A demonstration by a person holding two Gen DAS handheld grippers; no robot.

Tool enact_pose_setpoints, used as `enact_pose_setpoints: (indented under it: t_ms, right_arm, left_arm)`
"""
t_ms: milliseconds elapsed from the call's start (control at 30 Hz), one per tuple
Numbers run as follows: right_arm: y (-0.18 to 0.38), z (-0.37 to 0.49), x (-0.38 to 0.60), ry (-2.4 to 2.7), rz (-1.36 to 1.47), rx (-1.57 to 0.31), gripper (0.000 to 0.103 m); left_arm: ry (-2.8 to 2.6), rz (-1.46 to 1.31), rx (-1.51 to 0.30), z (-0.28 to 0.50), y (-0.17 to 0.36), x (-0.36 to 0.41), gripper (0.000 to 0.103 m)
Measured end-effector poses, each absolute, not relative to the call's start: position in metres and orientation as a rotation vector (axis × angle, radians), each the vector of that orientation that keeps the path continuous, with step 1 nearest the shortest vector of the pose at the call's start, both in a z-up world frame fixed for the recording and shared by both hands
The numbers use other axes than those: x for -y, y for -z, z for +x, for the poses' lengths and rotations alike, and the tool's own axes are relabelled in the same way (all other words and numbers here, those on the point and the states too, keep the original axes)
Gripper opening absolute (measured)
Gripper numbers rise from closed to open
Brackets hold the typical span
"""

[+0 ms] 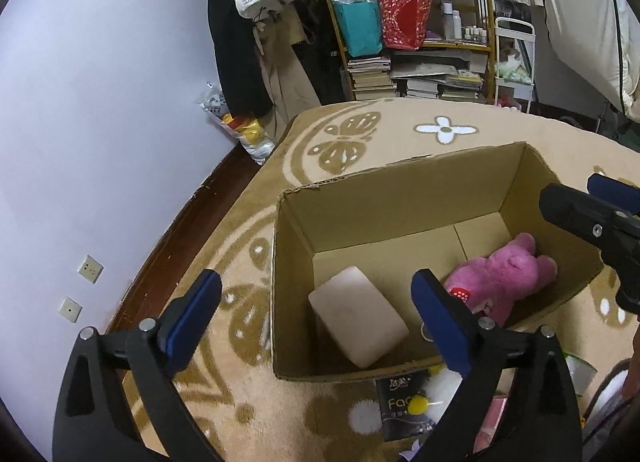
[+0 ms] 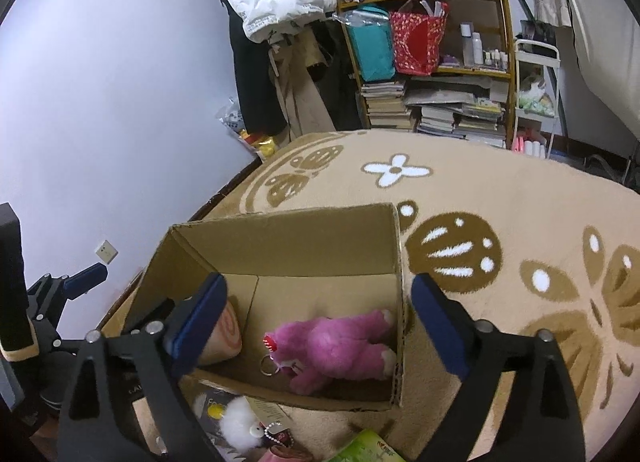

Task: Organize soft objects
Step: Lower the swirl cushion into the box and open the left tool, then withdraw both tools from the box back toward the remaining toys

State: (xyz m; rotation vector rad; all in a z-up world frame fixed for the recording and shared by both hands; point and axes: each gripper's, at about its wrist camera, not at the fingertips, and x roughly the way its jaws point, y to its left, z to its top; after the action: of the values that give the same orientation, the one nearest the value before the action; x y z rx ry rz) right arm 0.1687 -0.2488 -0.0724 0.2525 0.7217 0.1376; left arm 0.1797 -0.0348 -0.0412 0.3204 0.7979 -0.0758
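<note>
An open cardboard box [image 1: 400, 197] [image 2: 288, 238] stands on the beige patterned rug. Inside lie a pink plush bear [image 1: 500, 282] [image 2: 340, 346] with a key ring, and a pale cream cushion block [image 1: 358, 322] [image 2: 228, 334]. My left gripper [image 1: 316, 322] hangs open over the box's near left corner, nothing between its fingers. My right gripper [image 2: 316, 322] is open above the box's near right side, with the pink plush lying below between the fingers, untouched. A white fluffy toy [image 2: 240, 422] [image 1: 440, 386] and a black tissue pack [image 1: 404, 406] lie in front of the box.
A cluttered shelf [image 1: 420, 45] [image 2: 432, 73] with books and bags stands at the far end of the rug, beside hanging clothes [image 1: 240, 33]. A white wall [image 1: 100, 101] runs along the left. A green packet [image 2: 368, 446] lies near the front.
</note>
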Motion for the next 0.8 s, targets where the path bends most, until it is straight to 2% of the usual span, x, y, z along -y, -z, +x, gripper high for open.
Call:
enact_pose_setpoints:
  t_ms: [167,800]
  right_arm:
    - [0.064,0.160,0.245,-0.139,0.230,-0.721,0.103]
    - [0.045,0.108,0.253,-0.125,0.203,-0.762,0.103]
  left_arm:
    - [0.063,0.312,-0.788,0.170,0.035,0.032,0.101]
    - [0.064,0.267,-0.848,0.112,0.019,0.022,0.103]
